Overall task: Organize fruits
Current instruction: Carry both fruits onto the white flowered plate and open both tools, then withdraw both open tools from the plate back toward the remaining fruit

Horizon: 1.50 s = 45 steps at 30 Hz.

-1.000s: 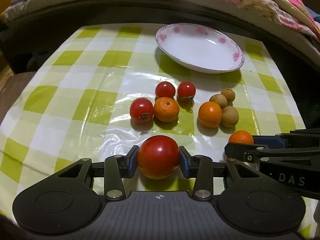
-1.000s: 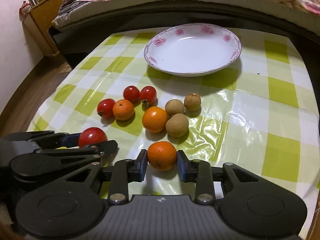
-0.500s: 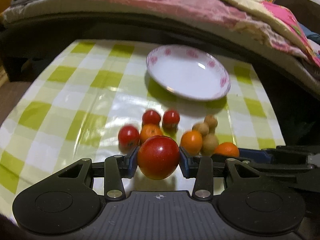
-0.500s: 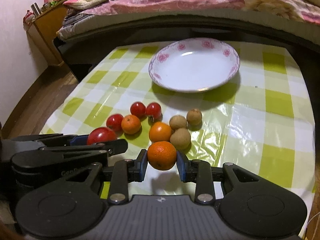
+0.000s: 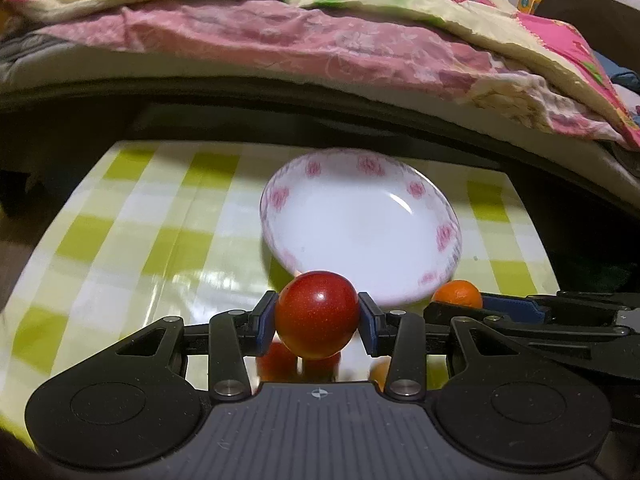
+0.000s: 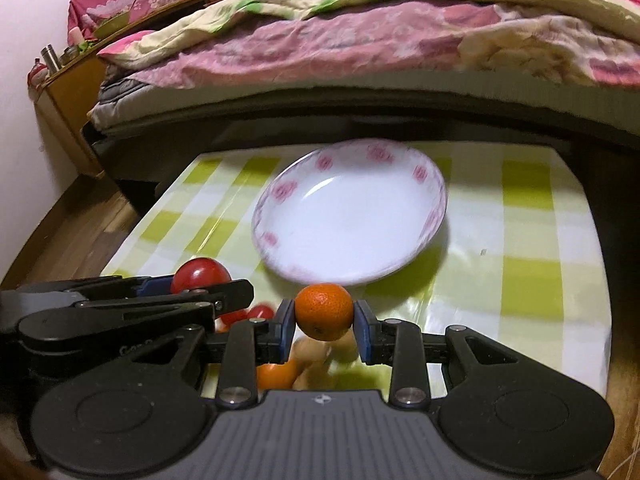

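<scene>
Your left gripper (image 5: 317, 322) is clamped on a large red tomato (image 5: 317, 314), held in the air just short of the near rim of the white, pink-flowered plate (image 5: 416, 190). Your right gripper (image 6: 323, 322), side by side with the left, pinches a small orange (image 6: 324, 311) before the same plate. The remaining fruits (image 6: 280, 374) lie blurred on the green-checked tablecloth (image 6: 528, 284) beneath both grippers.

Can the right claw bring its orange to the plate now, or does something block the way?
Probably yes. The right claw holds the orange just before the plate, which is bare, and the left claw is off to the side.
</scene>
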Tool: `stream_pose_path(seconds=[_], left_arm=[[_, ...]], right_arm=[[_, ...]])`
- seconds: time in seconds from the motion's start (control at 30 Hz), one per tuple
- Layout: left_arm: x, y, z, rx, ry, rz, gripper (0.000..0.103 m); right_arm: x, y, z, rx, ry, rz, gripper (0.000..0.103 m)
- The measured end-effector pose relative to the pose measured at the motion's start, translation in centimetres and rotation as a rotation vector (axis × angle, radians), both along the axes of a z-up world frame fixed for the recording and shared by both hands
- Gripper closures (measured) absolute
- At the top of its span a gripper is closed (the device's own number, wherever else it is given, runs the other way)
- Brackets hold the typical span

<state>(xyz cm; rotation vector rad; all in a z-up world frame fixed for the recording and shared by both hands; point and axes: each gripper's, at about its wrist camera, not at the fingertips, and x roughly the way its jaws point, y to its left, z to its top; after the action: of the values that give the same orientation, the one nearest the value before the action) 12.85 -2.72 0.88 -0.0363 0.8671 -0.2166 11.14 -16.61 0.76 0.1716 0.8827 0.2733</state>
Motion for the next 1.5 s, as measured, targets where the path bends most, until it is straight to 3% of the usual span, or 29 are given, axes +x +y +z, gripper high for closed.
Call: stream_pose_path(seconds=[0.3, 0.57, 1.1, 1.27, 1.5], left_arm=[[4.4, -0.5, -1.3, 0.027, 0.006, 0.007, 0.055], [5.7, -1.1, -2.0, 0.078, -0.014, -0.003, 0.054], [5.9, -1.1, -1.7, 0.084, -0.019, 0.01, 0.047], [5.3, -0.3, -0.8, 0.064, -0.026, 0.01, 0.039], [3.5, -0.2, 0.6, 0.069, -0.044, -0.006, 0.038]], right_arm=[[5.3, -0.8, -1.2, -0.034, -0.034, 0.005, 0.069], [7.5, -0.8, -2.8, -0.038, -0.024, 0.03, 0.069], [7.9, -1.2, -2.9, -0.072, -0.043, 0.024, 0.067], [7.8, -1.3, -2.5, -0.074, -0.055, 0.024, 0.063], [6.7, -1.4, -1.3, -0.078, -0.072, 0.017, 0.063]])
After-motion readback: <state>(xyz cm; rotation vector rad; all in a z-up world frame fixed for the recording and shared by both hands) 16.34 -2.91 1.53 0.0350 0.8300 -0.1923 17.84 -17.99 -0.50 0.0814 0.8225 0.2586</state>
